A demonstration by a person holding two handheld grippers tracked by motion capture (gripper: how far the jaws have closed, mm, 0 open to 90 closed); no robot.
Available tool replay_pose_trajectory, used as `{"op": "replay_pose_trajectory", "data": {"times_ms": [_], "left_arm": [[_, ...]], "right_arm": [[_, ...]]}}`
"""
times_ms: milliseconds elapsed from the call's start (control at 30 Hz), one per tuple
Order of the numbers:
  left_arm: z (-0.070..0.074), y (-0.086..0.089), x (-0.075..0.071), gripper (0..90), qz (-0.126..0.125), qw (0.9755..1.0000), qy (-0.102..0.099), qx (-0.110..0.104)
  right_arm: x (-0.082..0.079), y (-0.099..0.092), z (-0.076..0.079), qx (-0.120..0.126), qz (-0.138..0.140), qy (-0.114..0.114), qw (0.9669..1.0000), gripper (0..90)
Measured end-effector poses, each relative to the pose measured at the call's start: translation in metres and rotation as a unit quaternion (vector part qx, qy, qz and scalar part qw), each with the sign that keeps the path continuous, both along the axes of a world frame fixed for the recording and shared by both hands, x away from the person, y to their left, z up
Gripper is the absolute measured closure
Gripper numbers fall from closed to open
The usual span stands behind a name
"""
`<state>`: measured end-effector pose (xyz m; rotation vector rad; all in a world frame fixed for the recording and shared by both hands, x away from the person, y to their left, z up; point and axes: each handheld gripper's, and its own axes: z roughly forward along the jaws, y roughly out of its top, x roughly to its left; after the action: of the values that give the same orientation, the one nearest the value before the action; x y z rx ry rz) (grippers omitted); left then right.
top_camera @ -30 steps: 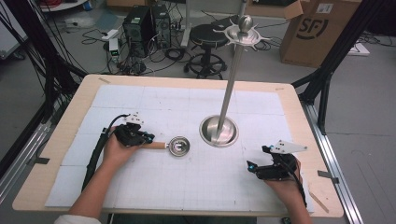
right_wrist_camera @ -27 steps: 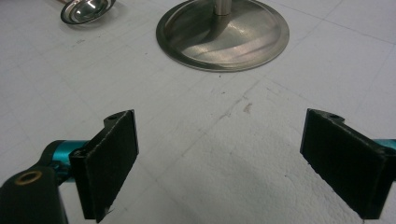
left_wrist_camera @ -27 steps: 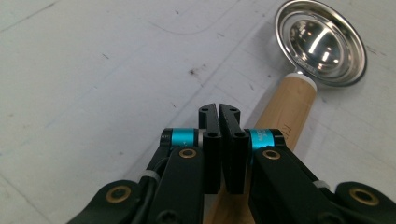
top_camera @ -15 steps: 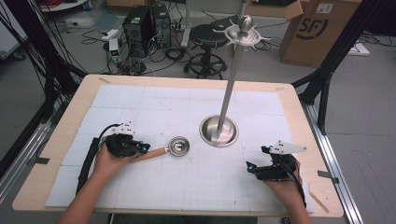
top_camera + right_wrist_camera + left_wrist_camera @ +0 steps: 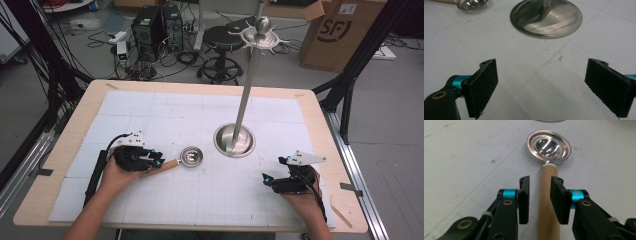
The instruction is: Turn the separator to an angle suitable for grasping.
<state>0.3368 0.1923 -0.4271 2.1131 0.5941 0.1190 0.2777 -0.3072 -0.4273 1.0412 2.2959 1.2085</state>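
Between parted black jaws, round wooden handle [image 5: 548, 202], ridged steel bowl [image 5: 549, 147]

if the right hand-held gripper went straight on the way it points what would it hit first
Probably the stand's round base: the right hand-held gripper has its jaws wide apart over bare mat, with the base straight ahead. The ladle lies off to the side. Depth is hard to judge.

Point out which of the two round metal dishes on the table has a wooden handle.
The small ladle bowl, near the left gripper; its wooden handle lies between the just-opened jaws. The stand base carries an upright pole.
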Motion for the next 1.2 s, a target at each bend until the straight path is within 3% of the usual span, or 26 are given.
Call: {"op": "replay_pose_trajectory", "data": {"times_ms": [100,200,300,367,433,633,867,1100,1200], "left_arm": [[0.002,-0.009,0.000,59.7,-0.011,0.9997,0.002,0.021],[0.000,-0.019,0.001,58.8,-0.017,0.9994,0.005,0.031],[-0.006,-0.028,0.003,57.4,-0.020,0.9982,0.005,0.056],[-0.010,-0.032,0.004,59.5,-0.026,0.9967,0.006,0.077],[-0.012,-0.036,0.003,66.0,-0.029,0.9955,-0.007,0.090],[-0.012,-0.042,0.004,67.8,-0.037,0.9941,-0.025,0.098],[-0.012,-0.058,0.004,67.9,-0.054,0.9941,-0.019,0.092],[-0.010,-0.087,0.004,67.9,-0.086,0.9913,-0.023,0.097],[-0.009,-0.102,0.004,67.9,-0.099,0.9909,-0.022,0.089]], "right_arm": [[0.000,0.000,0.000,0.000,0.001,0.000,1.0000,10.0],[-0.001,0.000,0.001,0.000,0.000,-0.002,1.0000,10.0],[-0.001,-0.001,0.002,0.001,0.000,-0.004,1.0000,10.0],[-0.001,-0.002,0.003,0.003,-0.002,-0.003,1.0000,10.0],[-0.001,-0.003,0.003,0.004,-0.004,-0.004,1.0000,10.0],[-0.001,-0.003,0.003,0.005,-0.002,-0.005,1.0000,10.0],[-0.001,-0.003,0.006,0.006,-0.003,-0.009,0.9999,10.0],[-0.001,-0.006,0.007,0.011,-0.005,-0.013,0.9998,10.0],[-0.001,-0.007,0.008,0.013,-0.004,-0.015,0.9998,10.0]]}}
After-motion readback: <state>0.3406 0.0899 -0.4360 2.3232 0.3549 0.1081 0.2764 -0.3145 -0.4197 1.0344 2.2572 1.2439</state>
